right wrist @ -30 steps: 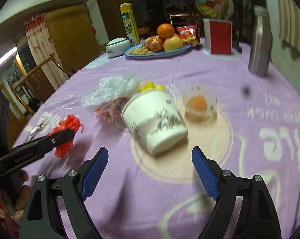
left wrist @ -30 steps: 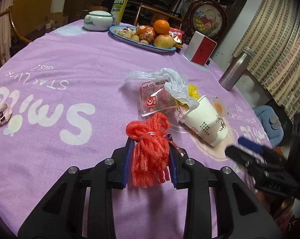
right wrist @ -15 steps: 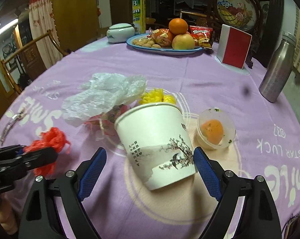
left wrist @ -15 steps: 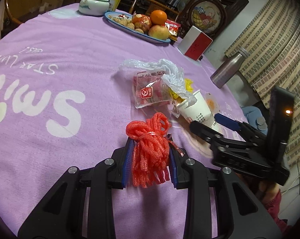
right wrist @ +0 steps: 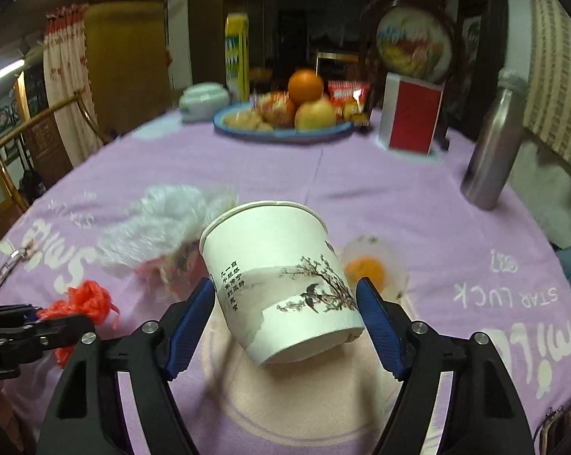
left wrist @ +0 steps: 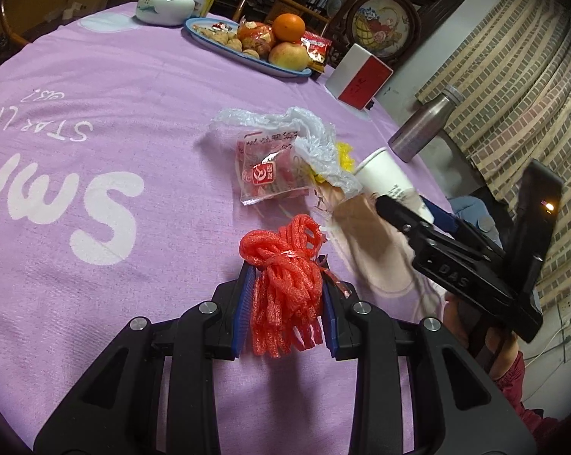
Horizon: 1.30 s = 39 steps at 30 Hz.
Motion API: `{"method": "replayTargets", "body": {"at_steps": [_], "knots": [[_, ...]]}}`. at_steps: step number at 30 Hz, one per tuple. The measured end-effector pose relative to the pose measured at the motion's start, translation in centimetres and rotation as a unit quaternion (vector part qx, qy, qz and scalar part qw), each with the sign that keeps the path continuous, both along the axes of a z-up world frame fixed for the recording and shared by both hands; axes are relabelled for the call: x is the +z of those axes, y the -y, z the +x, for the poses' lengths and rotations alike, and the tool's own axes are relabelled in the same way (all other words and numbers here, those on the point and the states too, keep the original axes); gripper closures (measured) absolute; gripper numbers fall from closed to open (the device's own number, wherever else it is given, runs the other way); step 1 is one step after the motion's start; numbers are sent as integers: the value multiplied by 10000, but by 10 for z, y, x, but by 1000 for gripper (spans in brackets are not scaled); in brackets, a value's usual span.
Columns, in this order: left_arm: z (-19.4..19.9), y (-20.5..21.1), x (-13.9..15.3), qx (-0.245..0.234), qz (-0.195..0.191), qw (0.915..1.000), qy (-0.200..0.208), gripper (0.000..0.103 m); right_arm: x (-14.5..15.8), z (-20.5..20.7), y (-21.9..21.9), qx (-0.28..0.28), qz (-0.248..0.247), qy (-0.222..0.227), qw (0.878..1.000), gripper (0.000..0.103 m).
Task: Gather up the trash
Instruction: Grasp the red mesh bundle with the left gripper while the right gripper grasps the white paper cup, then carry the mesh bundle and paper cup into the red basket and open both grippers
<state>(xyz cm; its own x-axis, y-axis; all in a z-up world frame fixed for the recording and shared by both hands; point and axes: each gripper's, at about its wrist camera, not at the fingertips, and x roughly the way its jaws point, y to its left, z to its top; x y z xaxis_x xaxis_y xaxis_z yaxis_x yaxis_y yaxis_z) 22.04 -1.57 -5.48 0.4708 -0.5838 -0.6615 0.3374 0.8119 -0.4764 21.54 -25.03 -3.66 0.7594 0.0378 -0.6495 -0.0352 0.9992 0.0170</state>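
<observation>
A red foam net bundle [left wrist: 285,295] sits between the blue pads of my left gripper [left wrist: 285,269], which is shut on it just above the purple tablecloth. It also shows in the right wrist view as the red net [right wrist: 92,299] in the left gripper [right wrist: 57,322]. A white paper cup [right wrist: 277,265] with an ink painting lies tilted, rim pointing away. My right gripper [right wrist: 285,284] straddles its lower half; its jaws are closing and the pads stand at the cup's sides without squeezing it. The cup [left wrist: 384,174] and the right gripper [left wrist: 418,208] also appear in the left wrist view.
Beside the cup lie a crumpled clear bag [left wrist: 308,132], a red snack wrapper [left wrist: 270,174], a yellow scrap [left wrist: 344,151] and a small plastic tub with orange contents [right wrist: 365,271]. Farther back stand a fruit plate [right wrist: 247,132], a red box [right wrist: 412,113] and a steel bottle [right wrist: 490,151].
My right gripper has moved forward until the paper cup lies between its jaws, and they have narrowed around it. The left gripper still holds the red net and has turned slightly.
</observation>
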Motion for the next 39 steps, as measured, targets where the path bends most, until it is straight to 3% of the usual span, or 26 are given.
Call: {"method": "replayTargets", "body": {"at_steps": [6, 10, 12, 19, 27, 39], "knots": [[1, -4, 1, 27, -143, 9999, 17, 70, 7, -5, -2, 135, 90, 167, 9997, 27], [0, -7, 2, 82, -203, 9998, 29, 70, 27, -19, 12, 151, 567, 773, 9953, 27], [-1, -8, 2, 141, -189, 9997, 60, 70, 32, -24, 12, 169, 528, 909, 9943, 27], [-12, -5, 10, 537, 303, 9970, 457, 70, 49, -60, 16, 280, 792, 1436, 9861, 27], [-20, 2, 14, 777, 748, 9911, 777, 70, 32, -62, 25, 109, 785, 981, 9920, 27], [-3, 6, 5, 945, 907, 9906, 404, 70, 10, -54, 38, 541, 1451, 203, 9877, 27]]}}
